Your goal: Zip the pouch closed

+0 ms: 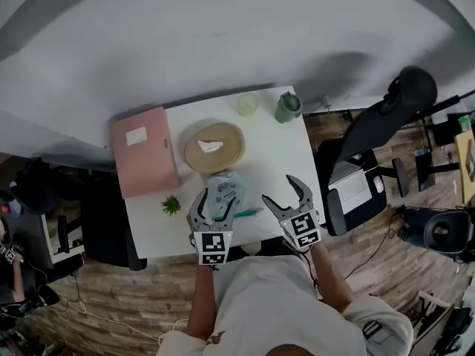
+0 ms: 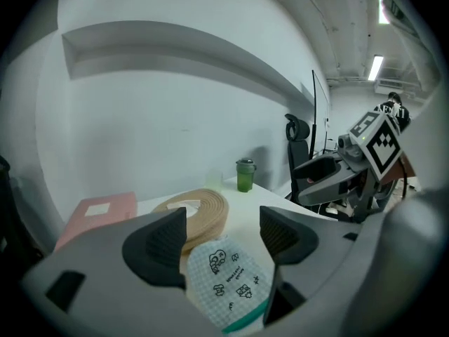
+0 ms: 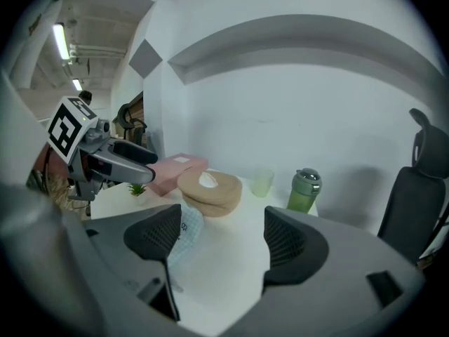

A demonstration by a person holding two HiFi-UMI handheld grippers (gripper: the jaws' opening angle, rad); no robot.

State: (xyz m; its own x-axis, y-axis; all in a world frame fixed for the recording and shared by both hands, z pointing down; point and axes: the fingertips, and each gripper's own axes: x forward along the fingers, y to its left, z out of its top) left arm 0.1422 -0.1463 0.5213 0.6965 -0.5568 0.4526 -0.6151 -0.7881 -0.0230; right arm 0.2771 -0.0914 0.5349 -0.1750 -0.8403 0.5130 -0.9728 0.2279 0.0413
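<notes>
My left gripper (image 2: 223,228) and right gripper (image 1: 285,194) gape wide, gripping nothing; unpinned, the pouch (image 2: 228,279) may slide toward the table's (image 1: 295,153) near edge.

pouch (image 1: 223,196) | look: pale checked fabric with small dark drawings, teal zip edge at its near end | pose: lying flat | place: white table (image 1: 282,154), middle, near the front edge | zip: open or closed cannot be told

Pouch (image 1: 225,188) partly behind left gripper (image 1: 217,202)
</notes>
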